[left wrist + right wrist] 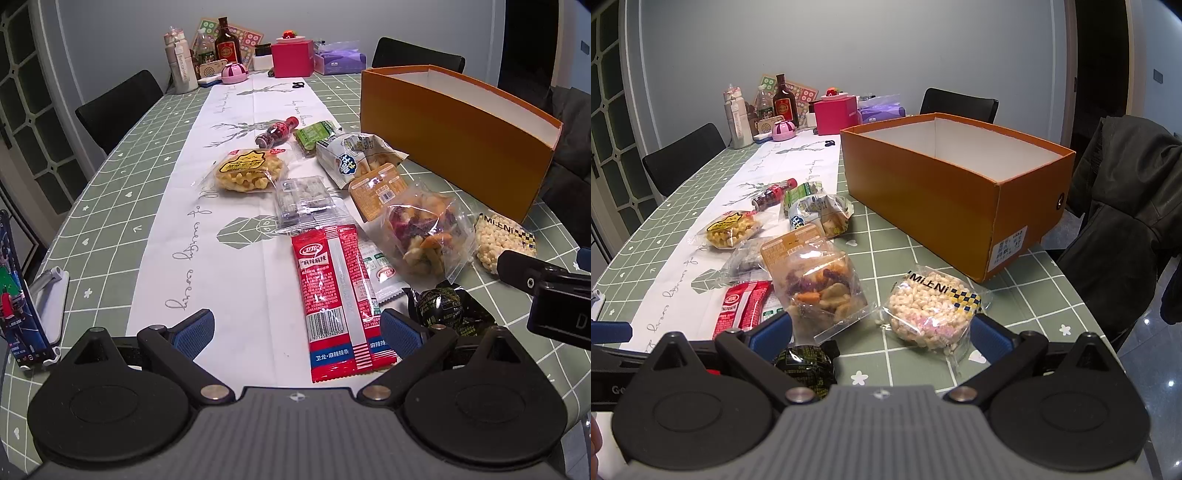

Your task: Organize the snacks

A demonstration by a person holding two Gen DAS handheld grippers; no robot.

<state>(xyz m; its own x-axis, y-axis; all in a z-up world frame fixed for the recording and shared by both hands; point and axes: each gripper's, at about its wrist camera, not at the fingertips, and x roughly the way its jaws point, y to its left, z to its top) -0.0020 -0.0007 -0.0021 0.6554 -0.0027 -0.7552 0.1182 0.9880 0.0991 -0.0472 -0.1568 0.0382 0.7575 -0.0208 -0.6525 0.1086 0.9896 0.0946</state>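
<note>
Green checked tablecloth (122, 206) with a white runner (236, 221) down its middle covers the long table; an orange box (945, 206), open at the top, stands on the cloth to the right of the snacks. The left gripper (297, 332) is tilted down over the runner with its blue-padded fingers (194, 334) spread wide, holding nothing; the lower end of a red snack packet (338, 299) lies flat between them, just beside the right-hand pad. A dark wrapped snack (441, 304) sits just beyond that same pad. The right gripper (881, 332) is likewise spread wide and empty; a puffed rice cake (932, 310) in clear wrap lies between its fingers, close to the right-hand pad, and a bag of dried fruit chips (822, 291) lies beside the left-hand one. Further packets lie scattered behind, near the box.
</note>
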